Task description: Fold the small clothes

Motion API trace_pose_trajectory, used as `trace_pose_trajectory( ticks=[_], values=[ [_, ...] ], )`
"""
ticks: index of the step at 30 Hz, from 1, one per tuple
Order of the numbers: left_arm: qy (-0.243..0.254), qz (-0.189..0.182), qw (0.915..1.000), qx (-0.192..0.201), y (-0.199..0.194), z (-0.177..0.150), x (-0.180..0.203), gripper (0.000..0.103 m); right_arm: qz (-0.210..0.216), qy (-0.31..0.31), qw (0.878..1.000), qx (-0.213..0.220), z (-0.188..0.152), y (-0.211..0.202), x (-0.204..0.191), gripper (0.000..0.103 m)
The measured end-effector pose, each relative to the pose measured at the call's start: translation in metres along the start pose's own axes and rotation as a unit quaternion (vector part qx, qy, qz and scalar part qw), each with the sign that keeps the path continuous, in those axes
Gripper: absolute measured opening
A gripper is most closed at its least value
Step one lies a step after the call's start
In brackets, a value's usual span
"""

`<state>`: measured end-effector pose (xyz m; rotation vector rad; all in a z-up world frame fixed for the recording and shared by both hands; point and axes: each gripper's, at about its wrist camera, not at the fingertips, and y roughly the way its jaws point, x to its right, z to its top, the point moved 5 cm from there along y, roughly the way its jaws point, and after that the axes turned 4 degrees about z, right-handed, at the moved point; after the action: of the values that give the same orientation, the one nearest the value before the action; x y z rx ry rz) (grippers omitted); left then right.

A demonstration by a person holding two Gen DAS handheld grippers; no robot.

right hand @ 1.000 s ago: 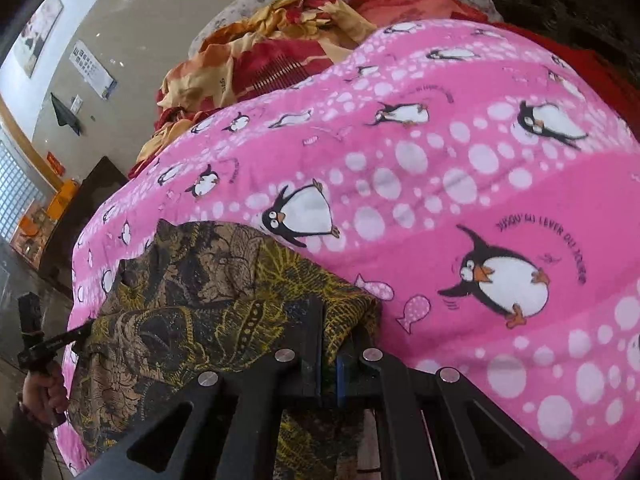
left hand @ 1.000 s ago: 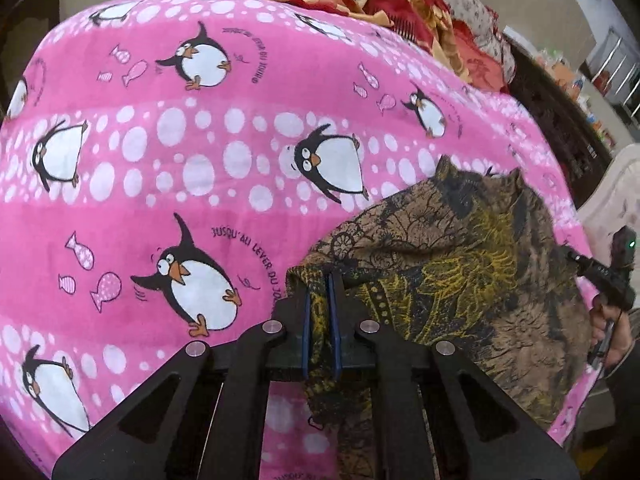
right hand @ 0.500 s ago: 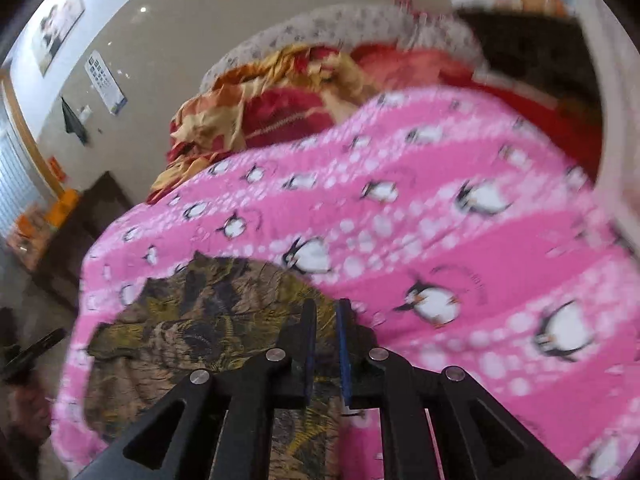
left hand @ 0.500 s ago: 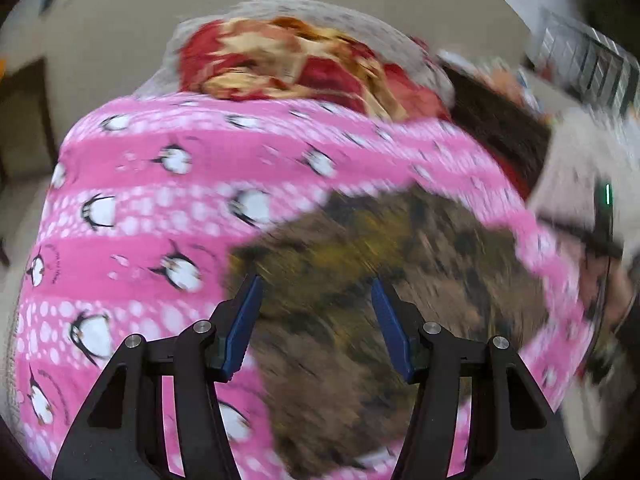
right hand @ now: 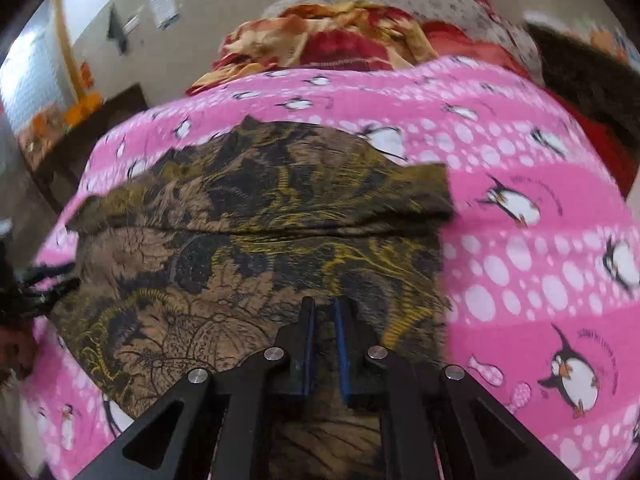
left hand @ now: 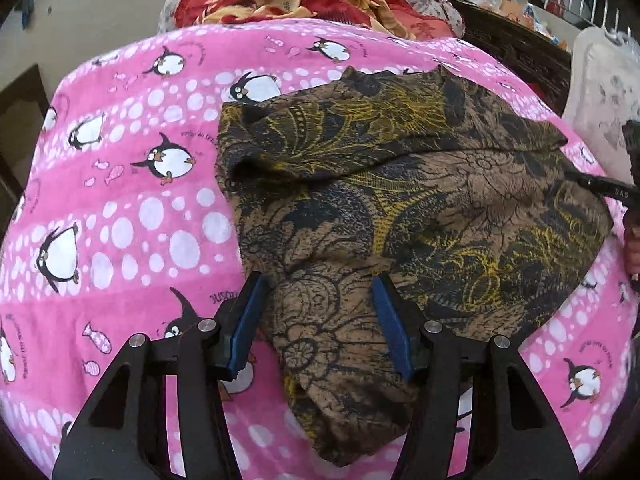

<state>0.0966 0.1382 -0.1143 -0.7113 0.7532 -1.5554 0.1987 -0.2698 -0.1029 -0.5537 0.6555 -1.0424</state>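
We hold the left gripper [left hand: 316, 320] spread wide over the near edge of the cloth [left hand: 400, 208] (folded once, flat on the pink blanket [left hand: 132, 224]), while our right gripper [right hand: 322, 332] hangs nearly pressed together above it.

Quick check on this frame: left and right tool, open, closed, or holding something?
Left tool: open, empty, over the brown patterned garment.
Right tool: nearly closed; whether it grips the garment cannot be told.
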Motion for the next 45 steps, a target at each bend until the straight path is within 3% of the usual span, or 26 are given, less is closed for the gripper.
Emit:
trace_pose_trajectory(
  ticks=[2,4,7,9,11,12,14,17,19,26,29,33,37,38,39,41,45],
  values=[
    [-0.011,0.007,0.9998,-0.013,-0.008,0.010,0.002,0.053,0.001,0.004,1.000,-0.015,0.003,0.002,-0.001,0.006],
    [-0.035,-0.003,0.9994,0.003,-0.023,0.025,0.004,0.053,-0.004,0.008,0.999,-0.034,0.013,0.000,-0.004,0.006],
    [-0.055,-0.030,0.9979,0.016,-0.028,0.053,0.014,0.053,-0.010,0.011,1.000,-0.007,0.036,-0.011,-0.017,0.008],
    [-0.041,-0.023,0.9988,-0.015,-0.005,0.061,0.026,0.053,-0.015,0.008,1.000,-0.026,0.044,0.002,-0.025,0.009],
    [-0.015,-0.012,0.9966,-0.081,0.030,0.053,0.039,0.053,-0.040,-0.007,0.997,-0.066,0.043,0.026,-0.028,0.009],
    [0.009,0.003,0.9974,-0.071,0.034,0.053,0.046,0.054,-0.052,-0.019,0.993,-0.108,0.036,0.049,-0.027,0.009],
    [0.027,0.021,0.9969,-0.071,0.039,0.063,0.052,0.056,-0.054,-0.023,0.994,-0.096,0.040,0.056,-0.026,0.009],
    [0.003,0.024,0.9972,-0.071,0.051,0.091,0.044,0.056,-0.047,0.003,0.994,-0.101,0.062,0.070,-0.019,0.009],
    [-0.011,0.056,0.9966,-0.059,0.059,0.114,0.032,0.056,-0.040,0.012,0.995,-0.092,0.079,0.075,-0.016,0.009],
    [-0.104,0.090,0.9904,0.005,0.055,0.178,-0.013,0.056,-0.026,0.018,0.999,0.015,0.150,0.064,-0.012,0.010],
    [-0.161,0.080,0.9830,0.036,0.044,0.178,-0.019,0.056,-0.028,0.031,0.997,0.057,0.162,0.046,-0.013,0.010],
    [-0.207,0.085,0.9734,0.049,0.053,0.161,-0.005,0.056,-0.034,0.061,0.995,0.077,0.151,0.042,-0.018,0.011],
    [-0.162,0.145,0.9742,0.061,0.074,0.139,0.001,0.056,-0.080,0.044,0.995,0.039,0.130,0.076,-0.016,0.011],
    [-0.168,0.141,0.9738,0.060,0.078,0.134,-0.003,0.056,-0.109,0.029,0.993,0.029,0.125,0.086,-0.008,0.011],
    [-0.188,0.126,0.9723,0.058,0.080,0.133,-0.011,0.056,-0.105,0.032,0.994,0.025,0.121,0.092,0.001,0.011],
    [-0.214,0.142,0.9648,0.058,0.082,0.135,-0.029,0.056,-0.065,0.069,0.995,0.029,0.120,0.094,0.015,0.011],
    [-0.251,0.146,0.9550,0.059,0.080,0.153,-0.063,0.056,-0.032,0.092,0.995,0.023,0.118,0.099,0.024,0.013]
  ],
)
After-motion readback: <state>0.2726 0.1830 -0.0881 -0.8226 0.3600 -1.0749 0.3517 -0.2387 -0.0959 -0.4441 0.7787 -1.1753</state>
